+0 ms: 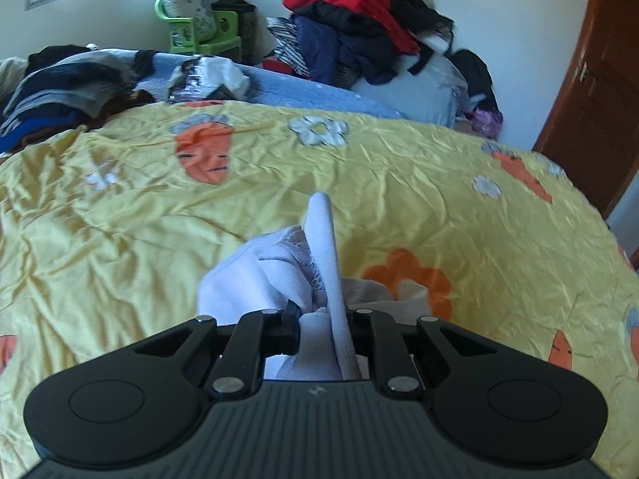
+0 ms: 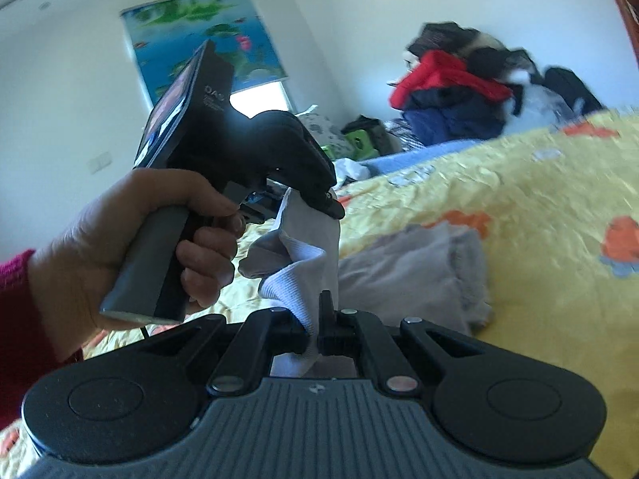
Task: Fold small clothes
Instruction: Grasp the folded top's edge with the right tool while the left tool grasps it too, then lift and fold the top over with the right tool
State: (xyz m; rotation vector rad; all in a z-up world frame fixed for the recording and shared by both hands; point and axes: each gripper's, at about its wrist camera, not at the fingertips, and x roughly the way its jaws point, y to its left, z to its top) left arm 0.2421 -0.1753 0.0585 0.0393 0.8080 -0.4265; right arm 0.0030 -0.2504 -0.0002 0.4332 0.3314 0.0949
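Note:
A small white sock (image 1: 255,275) with a lace edge hangs above the yellow carrot-print bedspread (image 1: 399,183). My left gripper (image 1: 323,319) is shut on one bunched end of it, and cloth covers the fingertips. In the right wrist view the same white sock (image 2: 295,251) stretches between both grippers. My right gripper (image 2: 319,319) is shut on its ribbed lower end. The left gripper (image 2: 331,203), held by a hand (image 2: 120,239) in a pink sleeve, pinches the upper end.
A crumpled grey garment (image 2: 419,271) lies on the yellow bedspread (image 2: 539,199) just beyond the sock. Folded dark clothes (image 1: 60,88) sit at the far left of the bed. A tall heap of clothes (image 1: 359,20) rises behind the bed, a brown door (image 1: 599,80) at right.

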